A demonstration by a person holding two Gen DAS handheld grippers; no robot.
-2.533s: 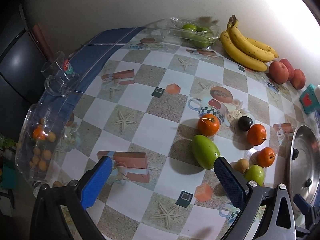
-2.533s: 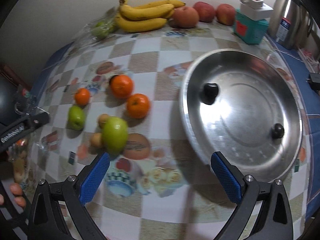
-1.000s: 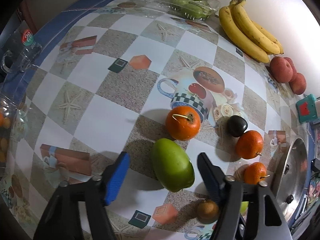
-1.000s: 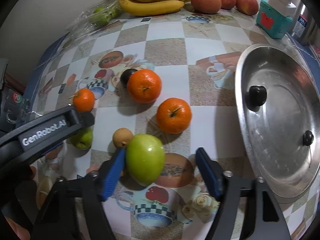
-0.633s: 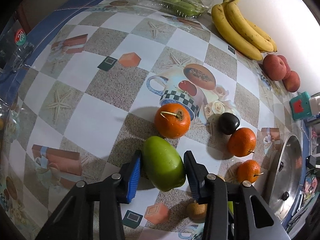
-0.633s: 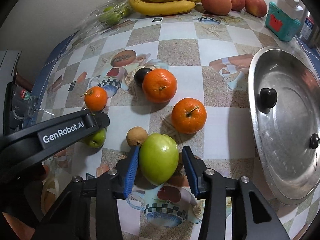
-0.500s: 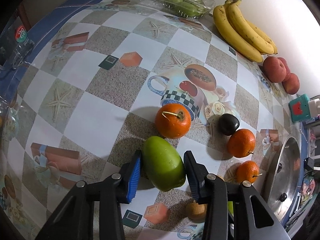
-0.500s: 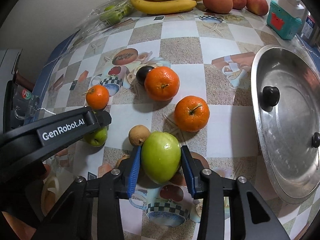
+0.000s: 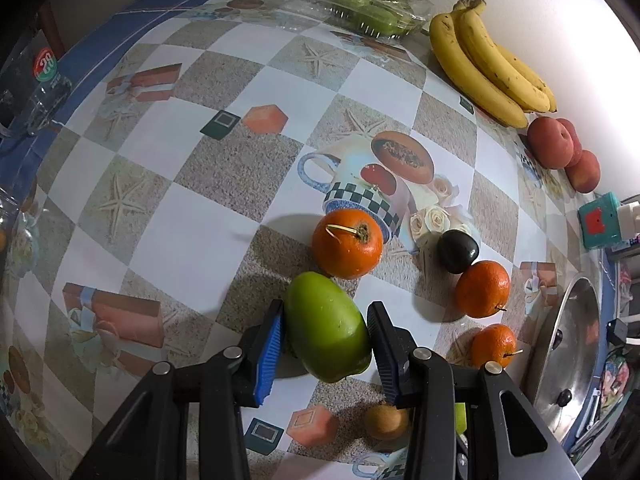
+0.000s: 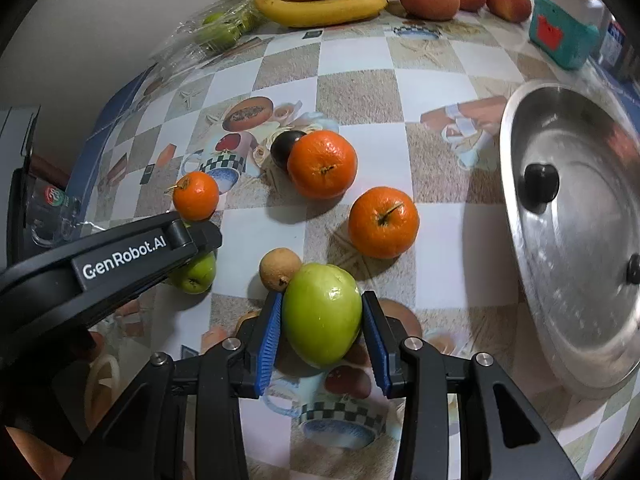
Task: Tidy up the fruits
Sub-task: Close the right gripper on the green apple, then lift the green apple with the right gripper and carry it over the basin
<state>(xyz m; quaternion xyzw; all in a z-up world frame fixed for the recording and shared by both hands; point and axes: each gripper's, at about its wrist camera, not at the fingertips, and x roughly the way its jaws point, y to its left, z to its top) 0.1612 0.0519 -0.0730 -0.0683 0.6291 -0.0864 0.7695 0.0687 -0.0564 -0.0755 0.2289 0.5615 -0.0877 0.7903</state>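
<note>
My left gripper (image 9: 325, 342) is shut on a long green fruit (image 9: 326, 326) that rests on the patterned tablecloth. My right gripper (image 10: 322, 326) is shut on a rounder green apple-like fruit (image 10: 321, 312). In the left wrist view an orange (image 9: 347, 242), a dark plum (image 9: 457, 245) and two more oranges (image 9: 483, 289) lie just beyond. In the right wrist view two oranges (image 10: 322, 163), a small orange (image 10: 196, 195), a brown longan (image 10: 279, 269) and the left gripper's arm (image 10: 120, 256) lie close by.
Bananas (image 9: 486, 62), red apples (image 9: 554, 146) and a clear box of green fruit (image 9: 362, 10) line the far wall. A steel pan lid (image 10: 576, 224) lies at the right. A teal box (image 10: 562, 34) stands behind it. A glass mug (image 9: 38, 96) stands at the left edge.
Both grippers moved in over the fruit and shut, the left on the long green fruit and the right on the round green one. In the last half second little has moved.
</note>
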